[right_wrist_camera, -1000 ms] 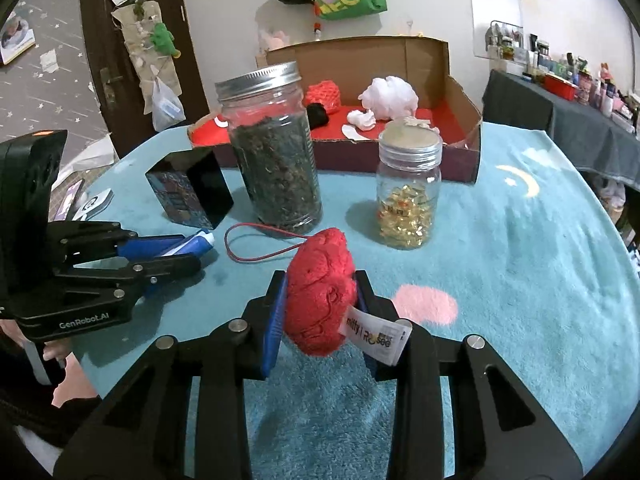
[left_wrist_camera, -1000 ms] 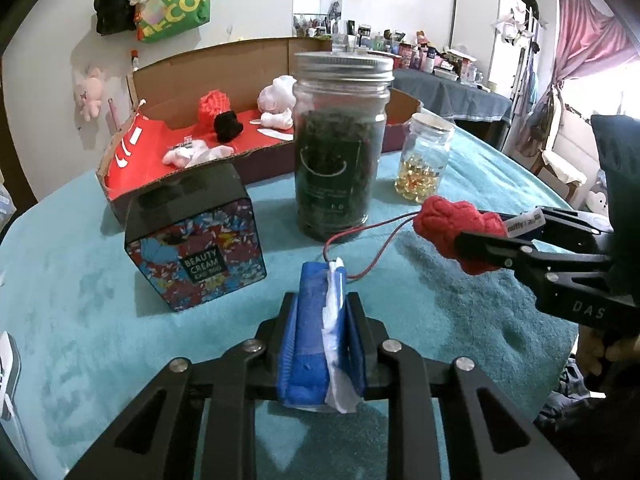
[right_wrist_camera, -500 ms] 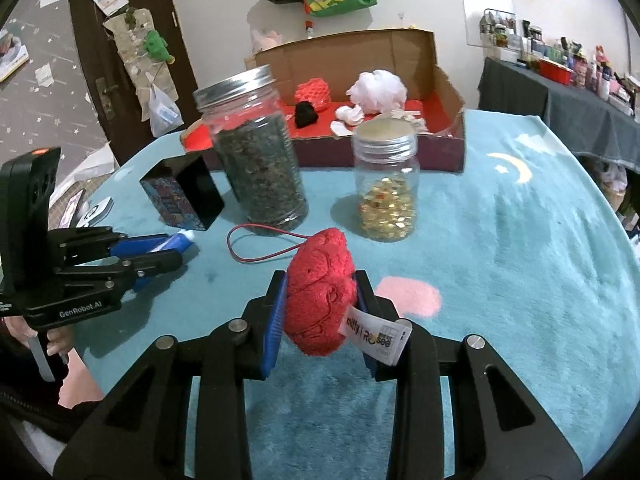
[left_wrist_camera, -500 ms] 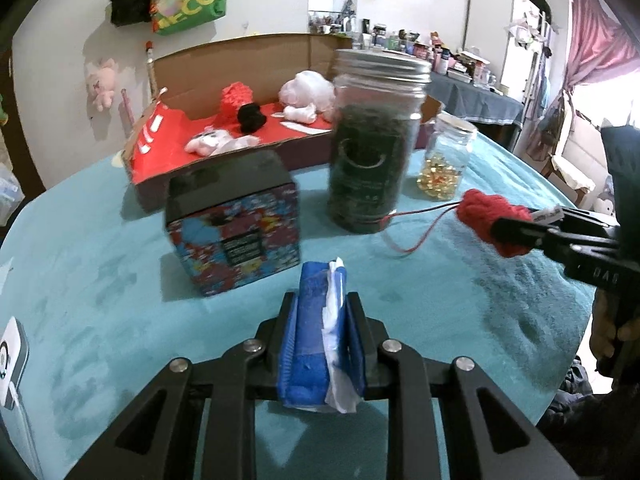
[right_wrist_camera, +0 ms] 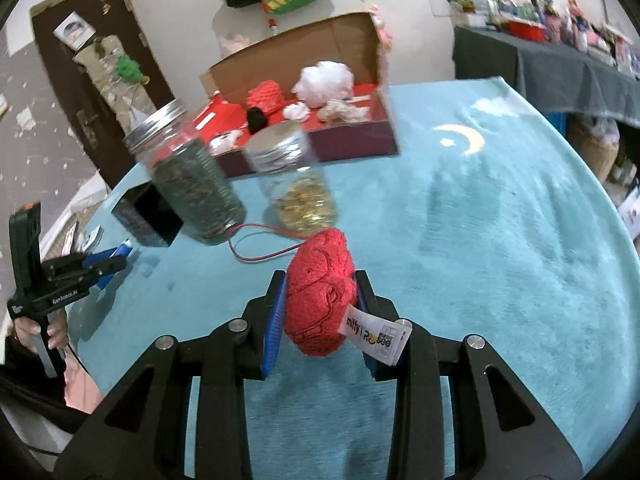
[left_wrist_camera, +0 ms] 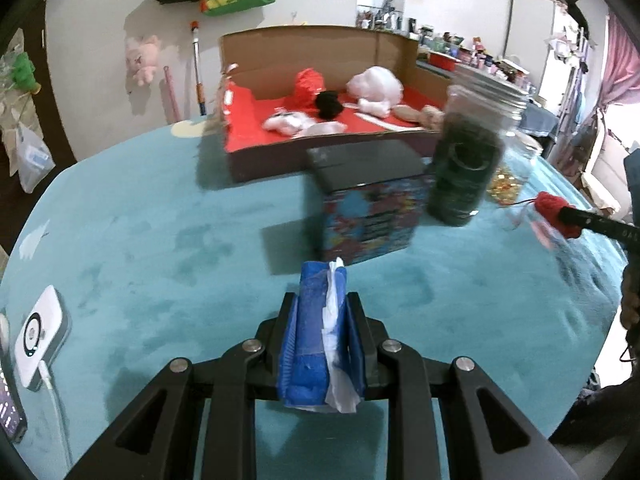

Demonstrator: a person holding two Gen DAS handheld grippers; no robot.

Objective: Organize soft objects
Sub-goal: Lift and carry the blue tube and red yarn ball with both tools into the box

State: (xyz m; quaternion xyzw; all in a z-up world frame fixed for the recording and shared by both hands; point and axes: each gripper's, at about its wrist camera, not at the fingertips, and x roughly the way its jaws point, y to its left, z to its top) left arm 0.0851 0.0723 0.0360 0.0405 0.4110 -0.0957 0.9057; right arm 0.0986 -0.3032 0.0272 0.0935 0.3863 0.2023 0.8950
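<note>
Clenching a blue tissue pack (left_wrist_camera: pixel 316 332), the left tool (left_wrist_camera: pixel 320 320) faces the far cardboard box (left_wrist_camera: pixel 320 46) beyond the tin, while the right tool (right_wrist_camera: pixel 320 304) grips a red plush toy (right_wrist_camera: pixel 320 296).

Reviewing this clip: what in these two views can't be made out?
- Tall jar label, left view: motion blur.
- Small jar, left view: mostly hidden behind the tall jar.
- Tin, right view: its front faces away and the tall jar covers part.
- Tissue pack, left view: any print is hidden by the left gripper.
- Red plush, right view: shape unclear, squeezed in the right gripper.
</note>
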